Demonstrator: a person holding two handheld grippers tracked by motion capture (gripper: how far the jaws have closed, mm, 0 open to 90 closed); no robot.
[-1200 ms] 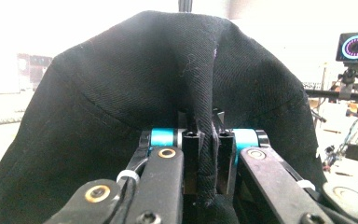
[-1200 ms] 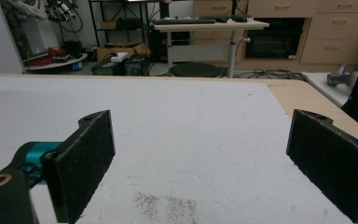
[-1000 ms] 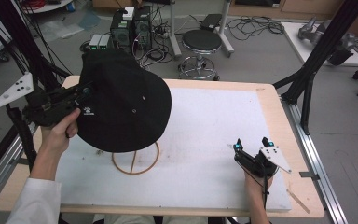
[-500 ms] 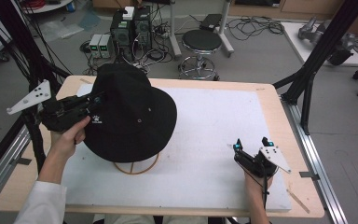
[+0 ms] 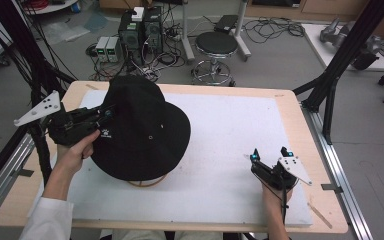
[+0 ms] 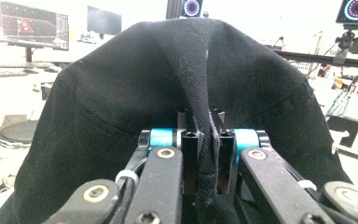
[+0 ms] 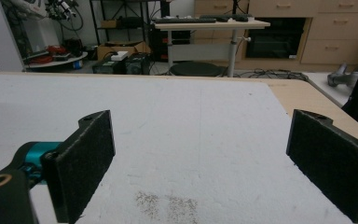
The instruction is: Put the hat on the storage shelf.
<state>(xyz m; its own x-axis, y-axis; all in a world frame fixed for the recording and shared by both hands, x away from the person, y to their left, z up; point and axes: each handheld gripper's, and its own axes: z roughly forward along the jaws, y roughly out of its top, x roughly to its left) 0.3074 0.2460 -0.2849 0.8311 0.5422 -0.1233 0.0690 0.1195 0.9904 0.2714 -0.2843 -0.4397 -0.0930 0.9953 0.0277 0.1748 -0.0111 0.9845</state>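
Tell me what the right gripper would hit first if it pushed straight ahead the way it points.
Probably nothing: the right gripper, jaws open, faces bare white mat to the table's far edge.

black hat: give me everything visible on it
The black hat is a soft woven-looking bucket hat with a round crown, a wide brim, a small white logo and an eyelet. It sits on a wooden ring stand on the white mat. The left gripper pinches a fold of its fabric.
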